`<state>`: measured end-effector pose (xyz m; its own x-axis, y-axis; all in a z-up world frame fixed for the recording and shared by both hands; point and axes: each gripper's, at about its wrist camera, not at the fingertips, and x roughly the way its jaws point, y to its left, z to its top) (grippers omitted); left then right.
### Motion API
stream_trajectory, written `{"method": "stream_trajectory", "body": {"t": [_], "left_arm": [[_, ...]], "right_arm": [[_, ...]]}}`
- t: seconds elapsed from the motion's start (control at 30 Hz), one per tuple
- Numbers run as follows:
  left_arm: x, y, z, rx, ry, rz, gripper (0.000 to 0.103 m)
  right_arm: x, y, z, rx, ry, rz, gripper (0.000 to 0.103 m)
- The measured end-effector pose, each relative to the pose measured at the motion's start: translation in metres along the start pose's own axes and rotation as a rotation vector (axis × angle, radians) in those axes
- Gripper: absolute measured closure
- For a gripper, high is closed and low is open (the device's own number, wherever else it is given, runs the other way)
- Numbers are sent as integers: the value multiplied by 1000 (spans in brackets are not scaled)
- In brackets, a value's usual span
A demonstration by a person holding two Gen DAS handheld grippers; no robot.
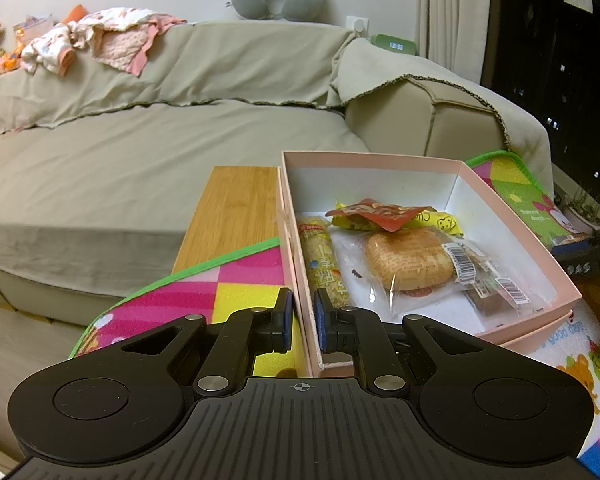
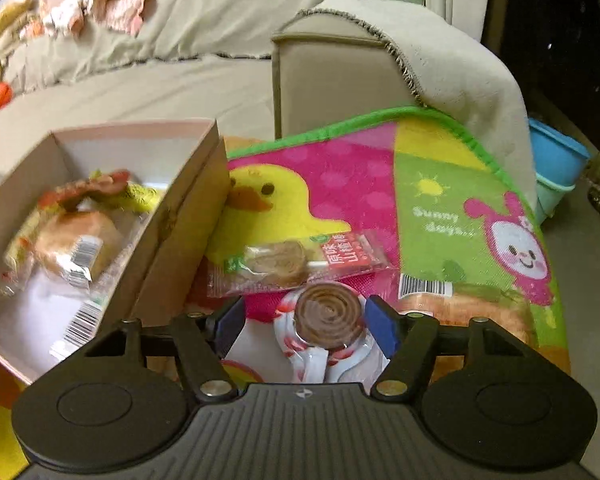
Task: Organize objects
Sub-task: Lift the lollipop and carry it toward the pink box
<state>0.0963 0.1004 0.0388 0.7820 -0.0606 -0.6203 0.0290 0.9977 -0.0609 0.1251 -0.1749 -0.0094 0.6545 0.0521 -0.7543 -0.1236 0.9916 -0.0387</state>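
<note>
Your right gripper (image 2: 306, 322) straddles the spiral lollipop (image 2: 327, 317), jaws apart; your left gripper (image 1: 302, 314) clamps the pink box (image 1: 520, 216) wall.

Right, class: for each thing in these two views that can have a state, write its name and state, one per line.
Pink cardboard box: lid off, partly filled with wrapped snacks.
Left gripper: shut on the pink cardboard box's near wall.
Right gripper: open, around the brown spiral lollipop.
Clear-wrapped haw roll packet: sealed, lying on the colourful play mat, outside the box.
Green digital clock: lit.
</note>
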Motion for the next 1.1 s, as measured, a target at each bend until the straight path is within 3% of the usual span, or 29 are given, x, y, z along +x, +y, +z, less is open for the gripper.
{"method": "stream_trajectory", "body": {"t": [0.1, 0.17, 0.4, 0.7, 0.87, 1.1], "left_arm": [[0, 0, 0, 0, 0, 0, 89], [0, 0, 0, 0, 0, 1, 89], [0, 0, 0, 1, 0, 0, 89], [0, 1, 0, -7, 0, -8, 89], [0, 2, -1, -19, -5, -14, 89], [1, 2, -1, -22, -6, -19, 88]], "right_arm": [[5, -1, -3, 3, 14, 3, 39], [4, -4, -4, 17, 20, 19, 52], [-15, -8, -16, 44, 39, 50, 53], [-96, 1, -45, 26, 43, 121, 53], [-148, 17, -39, -26, -22, 150, 53], [-202, 50, 16, -82, -196, 246, 53]]}}
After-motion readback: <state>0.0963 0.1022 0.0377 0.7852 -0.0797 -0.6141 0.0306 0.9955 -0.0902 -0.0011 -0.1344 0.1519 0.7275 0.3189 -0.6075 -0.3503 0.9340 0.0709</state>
